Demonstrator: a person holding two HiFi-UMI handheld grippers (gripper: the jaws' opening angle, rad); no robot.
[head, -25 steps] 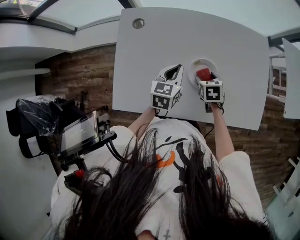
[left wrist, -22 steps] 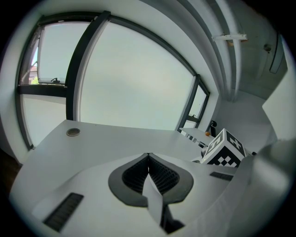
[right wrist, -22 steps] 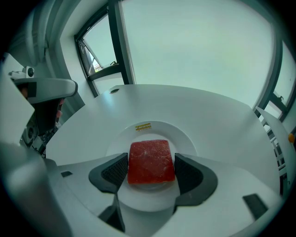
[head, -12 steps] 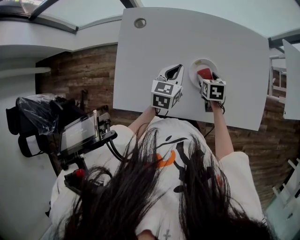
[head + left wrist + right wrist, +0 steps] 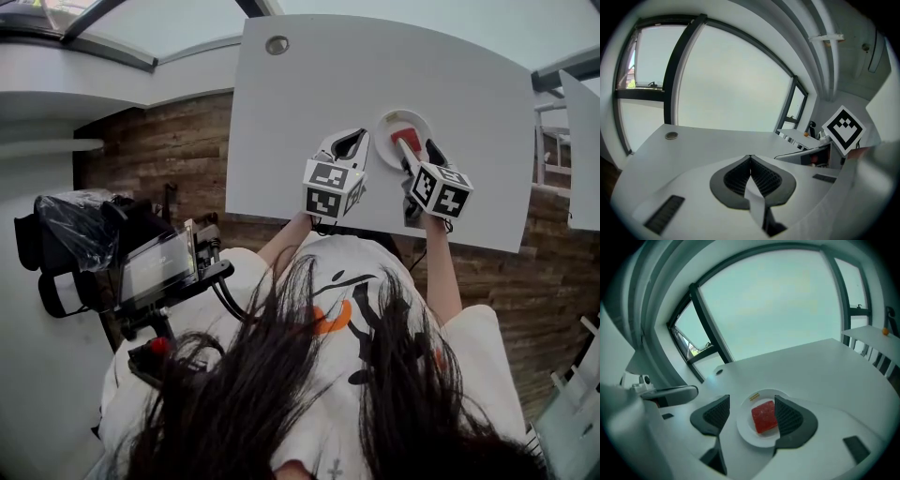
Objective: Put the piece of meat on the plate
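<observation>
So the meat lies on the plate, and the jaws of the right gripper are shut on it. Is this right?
Not quite. The meat does lie on the plate, but the jaws of the right gripper stand wide apart, not shut on it. The right gripper view shows this.

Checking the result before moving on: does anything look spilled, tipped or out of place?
Nothing stands out. The meat lies flat inside the plate, which sits level on the table. Only a small yellowish fleck on the plate's far rim, too small to identify.
</observation>
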